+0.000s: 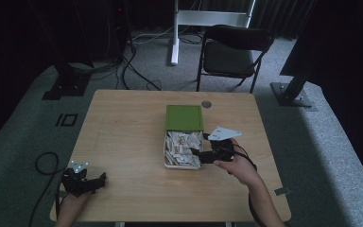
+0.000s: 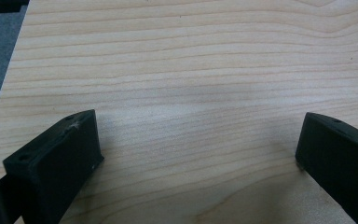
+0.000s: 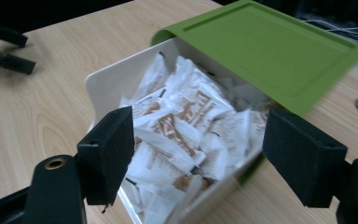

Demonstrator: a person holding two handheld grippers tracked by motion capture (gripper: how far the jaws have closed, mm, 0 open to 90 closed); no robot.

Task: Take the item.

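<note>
right tongs [image 3: 198, 144] spread wide over packet box [image 3: 103, 79].

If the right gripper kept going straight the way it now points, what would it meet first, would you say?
Most likely the white packets heaped in the white box. The right gripper, jaws open, looks straight into the box, whose green lid is slid partway back. Depth is unclear, so the box's near rim might come first.

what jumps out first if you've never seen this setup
The white box of white-and-brown packets sits mid-table, its green lid slid back over its far half. The right tongs hang open at the box's right rim; the left tongs rest open on bare wood near the table's front left corner.
</note>
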